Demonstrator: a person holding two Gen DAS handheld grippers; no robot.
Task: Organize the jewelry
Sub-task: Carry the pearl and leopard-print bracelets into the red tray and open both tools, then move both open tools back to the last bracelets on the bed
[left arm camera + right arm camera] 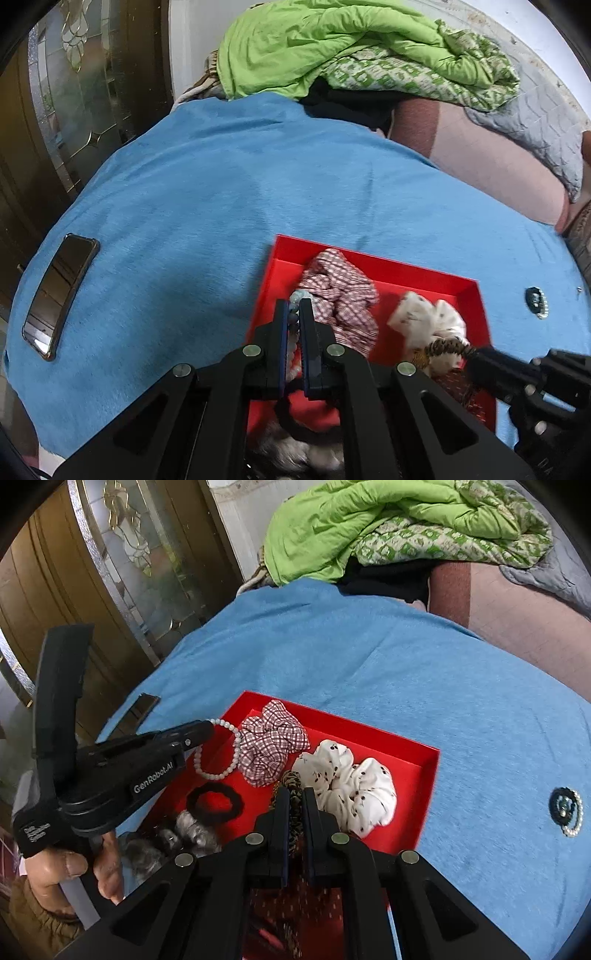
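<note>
A red tray (pixel 373 264) (pixel 373 727) lies on the blue blanket. In it are a red checked scrunchie (pixel 340 295) (pixel 271 744), a white spotted scrunchie (pixel 428 319) (pixel 354 786), a black hair tie (pixel 215 802) and a grey fuzzy scrunchie (pixel 177 836). My left gripper (pixel 293 310) (pixel 210 728) is shut on a white bead bracelet (pixel 225 749), which hangs over the tray's left side. My right gripper (pixel 294 797) (pixel 471 356) is shut on a leopard-print scrunchie (pixel 293 782) (pixel 443 347) above the tray.
A black brooch with a pearl ring (pixel 535 301) (pixel 567 808) lies on the blanket right of the tray. A phone (pixel 59 295) lies at the left. Green bedding (pixel 351 48) and a grey quilt (pixel 535 125) are piled at the back. A glass door (pixel 74 92) stands left.
</note>
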